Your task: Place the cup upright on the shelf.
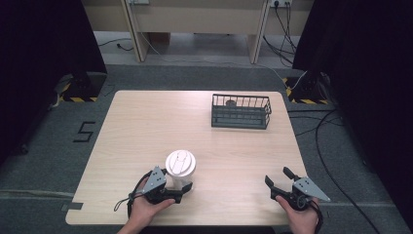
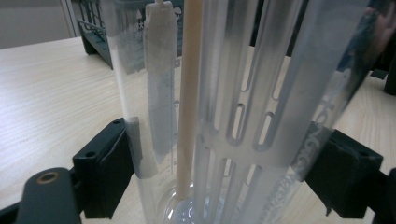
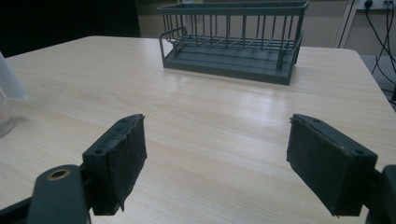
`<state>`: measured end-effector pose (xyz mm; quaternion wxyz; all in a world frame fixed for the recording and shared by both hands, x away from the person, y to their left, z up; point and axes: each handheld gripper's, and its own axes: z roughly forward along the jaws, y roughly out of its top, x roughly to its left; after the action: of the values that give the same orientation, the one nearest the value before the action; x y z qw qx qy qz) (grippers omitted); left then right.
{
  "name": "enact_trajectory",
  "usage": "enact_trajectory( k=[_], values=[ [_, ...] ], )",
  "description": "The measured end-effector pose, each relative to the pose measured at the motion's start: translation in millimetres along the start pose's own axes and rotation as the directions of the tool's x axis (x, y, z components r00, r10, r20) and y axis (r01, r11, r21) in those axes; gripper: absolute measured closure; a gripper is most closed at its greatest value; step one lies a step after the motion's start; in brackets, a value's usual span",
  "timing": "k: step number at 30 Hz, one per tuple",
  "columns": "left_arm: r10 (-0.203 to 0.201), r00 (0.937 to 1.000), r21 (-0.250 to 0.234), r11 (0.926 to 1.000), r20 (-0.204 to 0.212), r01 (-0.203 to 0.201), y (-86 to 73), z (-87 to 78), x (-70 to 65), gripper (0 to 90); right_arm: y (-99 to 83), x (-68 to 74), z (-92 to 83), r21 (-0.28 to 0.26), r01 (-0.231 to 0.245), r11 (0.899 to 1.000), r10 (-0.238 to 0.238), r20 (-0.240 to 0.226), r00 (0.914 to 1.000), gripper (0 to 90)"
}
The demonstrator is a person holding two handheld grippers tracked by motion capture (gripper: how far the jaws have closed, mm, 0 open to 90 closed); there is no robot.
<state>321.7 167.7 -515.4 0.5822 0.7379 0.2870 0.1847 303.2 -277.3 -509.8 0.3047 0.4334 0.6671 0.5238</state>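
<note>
A clear plastic tumbler [image 1: 181, 165] with a white lid stands near the table's front edge, left of the middle. Inside it, in the left gripper view, the tumbler [image 2: 224, 116] holds a slotted clear insert and a pale straw-like rod. My left gripper [image 1: 179, 184] is shut on the tumbler's lower part, and its black pads [image 2: 107, 168] press against both sides. My right gripper [image 1: 277, 176] rests open at the front right with nothing between its pads [image 3: 119, 158]. The tumbler's edge [image 3: 7, 93] shows at the far left of the right gripper view.
A dark wire basket [image 1: 240, 111] stands at the back right of the light wooden table [image 1: 146, 126], straight ahead of the right gripper as the basket [image 3: 233, 46]. Cables and black stands lie on the floor around the table.
</note>
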Motion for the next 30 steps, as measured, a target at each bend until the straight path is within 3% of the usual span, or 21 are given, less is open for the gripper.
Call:
enact_trajectory(
  k=[30],
  values=[
    [-0.005, 0.9999, -0.006, 1.0000, -0.011, 0.005, 4.2, -1.5, 3.8, 17.9, -0.1, -1.0, 0.3, -0.013, -0.012, 1.000, 0.012, 0.010, 0.9999, 20.9]
  ],
)
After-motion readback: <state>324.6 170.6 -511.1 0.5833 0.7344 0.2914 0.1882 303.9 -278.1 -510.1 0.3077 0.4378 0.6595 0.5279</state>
